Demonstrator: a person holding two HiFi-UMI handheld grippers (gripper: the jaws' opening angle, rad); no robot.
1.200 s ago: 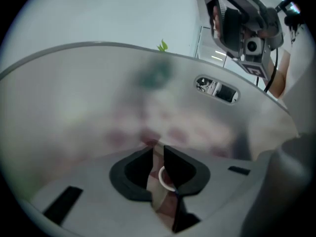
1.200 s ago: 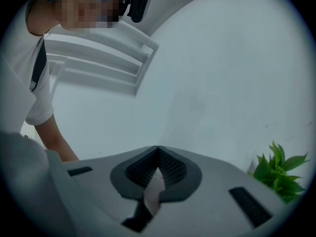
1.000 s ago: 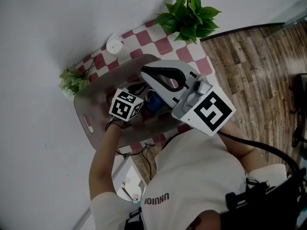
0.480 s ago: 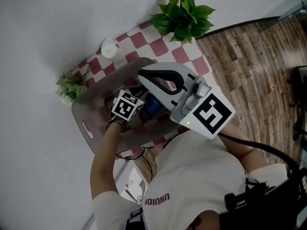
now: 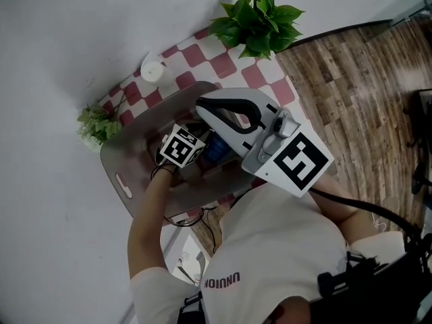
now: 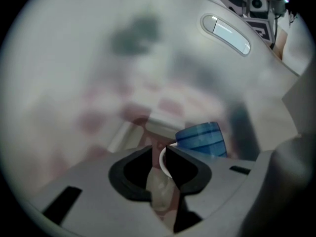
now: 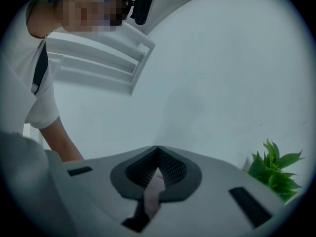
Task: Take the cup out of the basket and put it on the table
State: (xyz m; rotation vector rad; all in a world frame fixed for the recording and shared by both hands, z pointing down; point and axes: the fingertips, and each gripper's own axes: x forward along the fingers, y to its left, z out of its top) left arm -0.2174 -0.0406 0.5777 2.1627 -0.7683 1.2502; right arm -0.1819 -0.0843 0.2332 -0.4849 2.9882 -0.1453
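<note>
A blue striped cup with a white rim lies inside the grey translucent basket, and also shows as a blue patch from the head. My left gripper is down in the basket. Its jaws are opening, the cup's white rim sits in the narrow gap between them, and the pads do not press it. From the head, only the left gripper's marker cube shows. My right gripper is shut on nothing, held above the basket and facing a white wall.
The basket stands on a red-and-white checked table. A leafy plant is at the far corner, a smaller plant at the left edge, and a white round object at the back. Wood floor lies to the right.
The left gripper stays down in the basket beside the cup, shifted only slightly. The right gripper keeps its place above the basket.
</note>
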